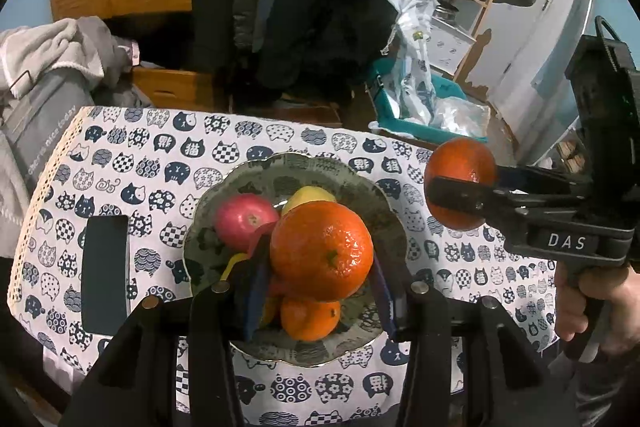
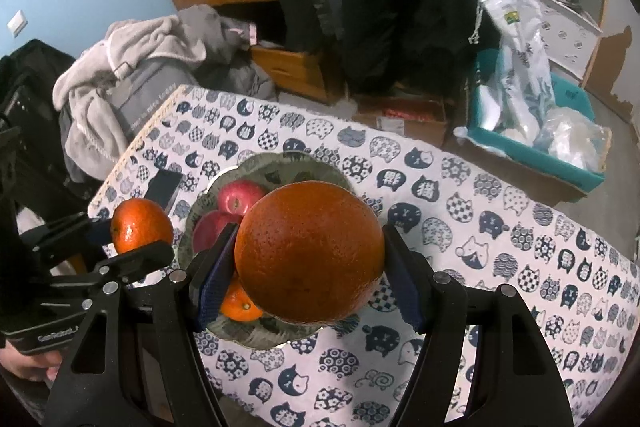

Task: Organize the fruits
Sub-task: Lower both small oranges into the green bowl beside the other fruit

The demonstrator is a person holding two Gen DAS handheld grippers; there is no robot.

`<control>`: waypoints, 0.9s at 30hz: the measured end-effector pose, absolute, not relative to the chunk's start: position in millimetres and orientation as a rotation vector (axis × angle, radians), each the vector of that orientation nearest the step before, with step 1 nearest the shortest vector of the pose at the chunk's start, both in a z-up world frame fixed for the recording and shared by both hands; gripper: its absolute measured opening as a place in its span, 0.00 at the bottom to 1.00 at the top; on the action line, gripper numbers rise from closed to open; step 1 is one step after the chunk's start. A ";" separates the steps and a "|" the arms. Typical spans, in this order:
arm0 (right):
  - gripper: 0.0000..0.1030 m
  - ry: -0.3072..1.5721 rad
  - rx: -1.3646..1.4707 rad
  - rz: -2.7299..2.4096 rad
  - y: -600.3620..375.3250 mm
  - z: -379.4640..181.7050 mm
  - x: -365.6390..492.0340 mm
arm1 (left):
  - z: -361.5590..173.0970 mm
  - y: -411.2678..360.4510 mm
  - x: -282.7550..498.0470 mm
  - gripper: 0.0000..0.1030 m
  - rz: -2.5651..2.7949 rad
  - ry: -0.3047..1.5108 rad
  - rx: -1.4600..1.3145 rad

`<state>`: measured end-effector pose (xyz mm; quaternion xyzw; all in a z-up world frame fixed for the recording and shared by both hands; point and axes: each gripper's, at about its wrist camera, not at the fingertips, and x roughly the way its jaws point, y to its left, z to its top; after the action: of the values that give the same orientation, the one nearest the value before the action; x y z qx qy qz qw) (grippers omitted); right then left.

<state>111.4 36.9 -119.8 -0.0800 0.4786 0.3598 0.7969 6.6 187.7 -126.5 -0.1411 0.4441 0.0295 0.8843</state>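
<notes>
Left to right across the table [image 1: 360, 147]. A dark phone [image 1: 105, 273] lies flat near the left edge, clear of the work.

Centre: a scalloped bowl [image 1: 384, 203] already holds two red apples [image 2: 236, 197], a yellow fruit [image 1: 310, 193] and a small orange [image 1: 310, 319], so little bare floor remains.

The left gripper [image 1: 320, 275] has its fingers clamped on a mandarin [image 1: 322, 249], held above the bowl's near half, over the small orange.

The right gripper [image 2: 308, 259] has its fingers clamped on a larger orange [image 2: 310, 253], held above the bowl's right side, just beside the left gripper.

Risks, as judged from this arrangement:
- Both grippers point down toward one bowl. Fingers or fruit may collide if both are lowered together.
- A round fruit released onto the pile has no flat seat. It may roll over the low rim onto the table, perhaps off its edge.
- Either fruit is gripped at its widest part only. A knock could twist it loose early.
- Pressing down on the heap could tip the bowl or bruise the apples.
</notes>
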 end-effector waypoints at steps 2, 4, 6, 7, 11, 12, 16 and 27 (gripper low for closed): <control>0.68 1.040 -0.175 0.774 41.0 -125.3 112.3 | -129.6 190.1 6.4 0.45 0.067 0.929 -0.297; 0.68 1.060 -0.176 0.776 45.4 -133.5 114.3 | -133.5 192.1 6.6 0.45 0.070 0.939 -0.305; 0.68 1.085 -0.177 0.778 49.5 -142.9 116.5 | -137.2 192.6 6.6 0.45 0.066 0.948 -0.311; 0.68 1.097 -0.177 0.780 51.3 -147.9 117.0 | -138.5 192.2 6.8 0.45 0.065 0.952 -0.311; 0.68 1.154 -0.172 0.780 57.2 -172.4 122.1 | -142.4 188.3 7.5 0.45 0.058 0.964 -0.307; 0.68 1.166 -0.175 0.779 58.4 -179.4 123.5 | -143.4 187.0 7.9 0.45 0.055 0.969 -0.306; 0.68 1.209 -0.176 0.784 59.8 -199.0 127.6 | -146.3 183.6 9.8 0.45 0.051 0.978 -0.308; 0.71 1.234 -0.112 0.806 54.3 -208.9 138.2 | -157.4 173.0 14.8 0.45 0.044 1.010 -0.293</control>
<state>138.2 54.3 -208.9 -0.0509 0.5625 0.3671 0.7390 14.8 173.0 -157.4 -0.1401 0.4821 0.0208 0.8646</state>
